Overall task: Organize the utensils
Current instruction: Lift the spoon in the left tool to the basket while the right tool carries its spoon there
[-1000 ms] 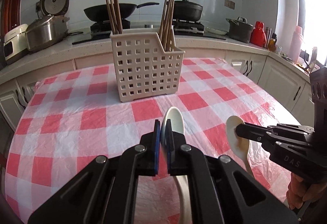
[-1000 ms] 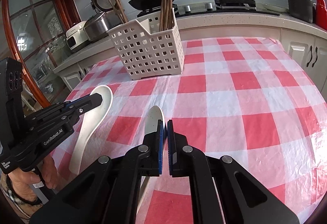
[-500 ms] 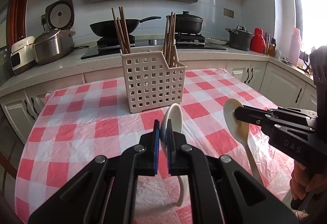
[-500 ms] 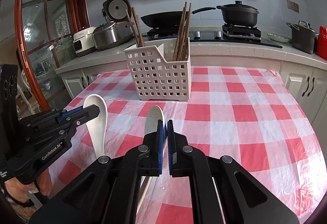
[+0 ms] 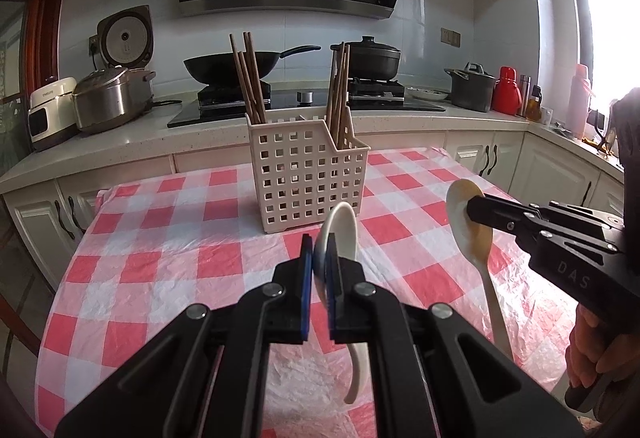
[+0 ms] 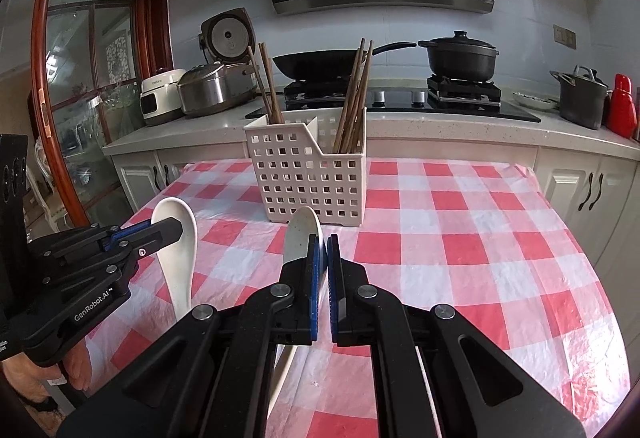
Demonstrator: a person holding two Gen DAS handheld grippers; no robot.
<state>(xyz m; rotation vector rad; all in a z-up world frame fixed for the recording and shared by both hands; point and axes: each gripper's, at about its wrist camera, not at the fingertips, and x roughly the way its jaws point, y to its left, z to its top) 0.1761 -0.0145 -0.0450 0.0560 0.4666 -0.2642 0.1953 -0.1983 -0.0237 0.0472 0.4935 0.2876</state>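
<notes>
Spoons, two of them, white and glossy, hang above the checked surface (image 5: 168,270). My left hand-held gripper (image 5: 318,270) is clenched on the left spoon (image 5: 340,230) at the bowl, which points up toward the basket (image 5: 308,178), handle trailing down toward me. My right hand-held gripper (image 6: 323,258) grips the right spoon (image 6: 302,238) the same way, long axis near upright. Chopsticks (image 5: 250,78) stand in the basket's back corners; its front compartment looks open. I see clear cloth between spoons and basket, and the surface's edges lie well apart.
</notes>
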